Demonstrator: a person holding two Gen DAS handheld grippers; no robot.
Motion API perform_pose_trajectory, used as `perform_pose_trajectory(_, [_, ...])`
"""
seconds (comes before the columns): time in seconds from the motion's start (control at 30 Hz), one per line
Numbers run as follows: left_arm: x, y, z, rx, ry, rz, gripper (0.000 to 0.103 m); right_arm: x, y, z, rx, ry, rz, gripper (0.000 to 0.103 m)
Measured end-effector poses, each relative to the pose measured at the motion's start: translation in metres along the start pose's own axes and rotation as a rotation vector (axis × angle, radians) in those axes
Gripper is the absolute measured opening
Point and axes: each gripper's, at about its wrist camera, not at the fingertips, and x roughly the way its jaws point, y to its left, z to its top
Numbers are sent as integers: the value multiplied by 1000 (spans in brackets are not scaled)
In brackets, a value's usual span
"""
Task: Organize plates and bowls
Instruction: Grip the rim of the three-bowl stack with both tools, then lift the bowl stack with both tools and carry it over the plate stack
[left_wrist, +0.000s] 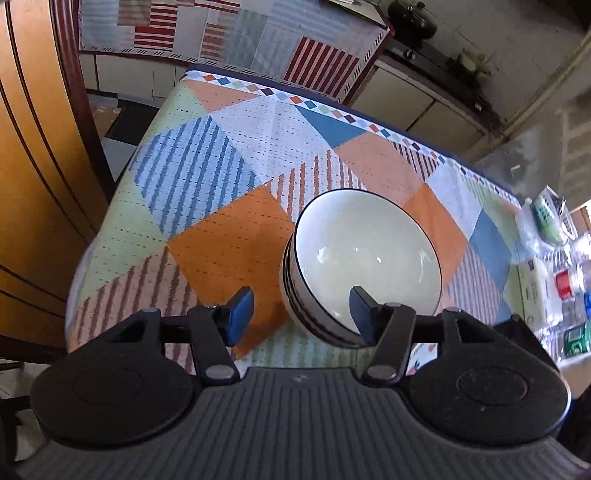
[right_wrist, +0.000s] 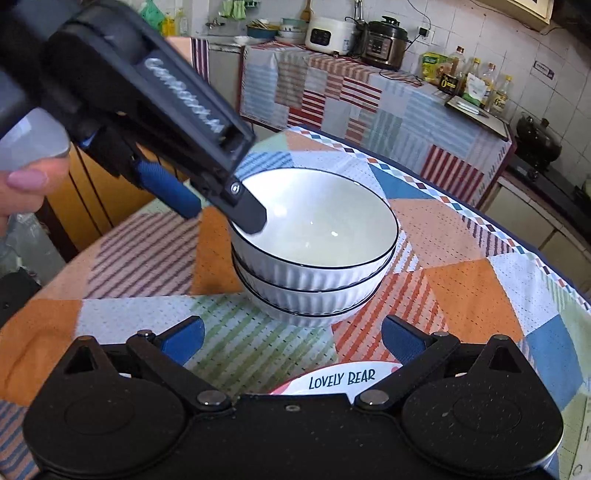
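Note:
A stack of three white ribbed bowls with dark rims (right_wrist: 314, 254) stands on the patchwork tablecloth (right_wrist: 461, 236). It also shows in the left wrist view (left_wrist: 364, 247). My left gripper (left_wrist: 301, 314) is open and straddles the near rim of the top bowl, one finger inside, one outside. From the right wrist view the left gripper (right_wrist: 221, 210) reaches over the stack's left rim. My right gripper (right_wrist: 291, 339) is open and empty, just in front of the stack. A plate marked "LOVELY BEAR" (right_wrist: 340, 380) lies under it.
A wooden cabinet (left_wrist: 33, 166) stands left of the table. Packets and small items (left_wrist: 554, 266) lie at the table's right end. A counter behind holds cookers (right_wrist: 384, 40) and bottles (right_wrist: 476, 81).

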Motion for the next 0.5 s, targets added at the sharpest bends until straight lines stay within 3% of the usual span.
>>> perform_pose_trajectory(0.17, [17,7,-6,-11,5,-54,56,5,5,5,-12,6,1,103])
perform_pose_trajectory(0.33, [26,20,-11,-64,5,-142,54,25,1,4,72,22,15,103])
perform_pose_trajectory(0.5, [38,25,-10,-98,10,-169,52,41,-4,9,72,56,22,103])
